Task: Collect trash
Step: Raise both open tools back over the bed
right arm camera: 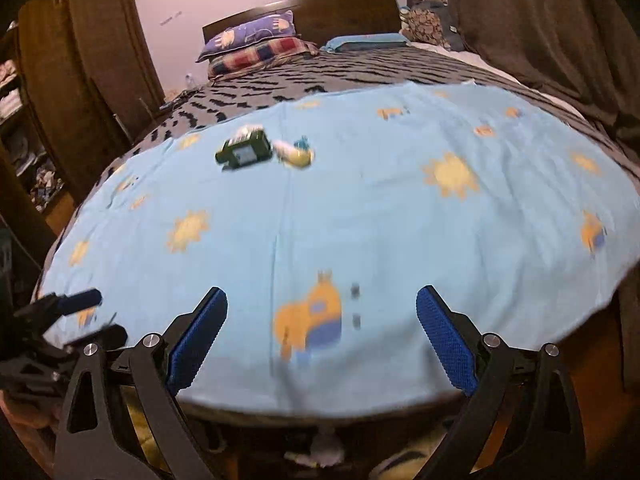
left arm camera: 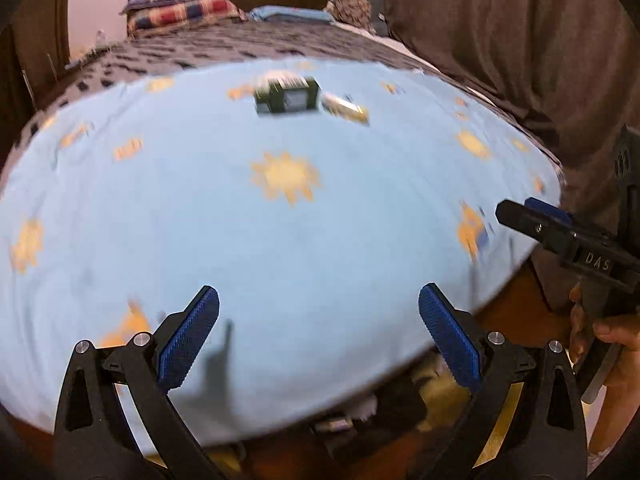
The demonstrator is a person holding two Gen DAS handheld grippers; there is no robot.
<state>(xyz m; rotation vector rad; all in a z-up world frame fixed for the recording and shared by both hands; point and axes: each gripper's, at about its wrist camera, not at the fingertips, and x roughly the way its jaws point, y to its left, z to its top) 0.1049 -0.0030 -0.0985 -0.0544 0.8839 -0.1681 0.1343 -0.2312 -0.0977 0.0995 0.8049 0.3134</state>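
Observation:
A dark green carton (left arm camera: 287, 95) lies on the light blue sheet (left arm camera: 280, 240) on the bed, with a crumpled yellowish wrapper (left arm camera: 345, 109) just to its right. Both also show in the right wrist view, carton (right arm camera: 244, 153) and wrapper (right arm camera: 295, 153). My left gripper (left arm camera: 319, 336) is open and empty above the near end of the sheet, far from the trash. My right gripper (right arm camera: 322, 336) is open and empty, also at the near end; in the left wrist view it (left arm camera: 528, 216) shows at the right edge.
The bed has a dark patterned blanket (right arm camera: 340, 76), pillows (right arm camera: 256, 44) and a wooden headboard at the far end. A brown curtain (left arm camera: 520, 40) hangs on the right. A wooden wardrobe (right arm camera: 80, 60) stands on the left. Clutter lies on the floor below the bed's foot.

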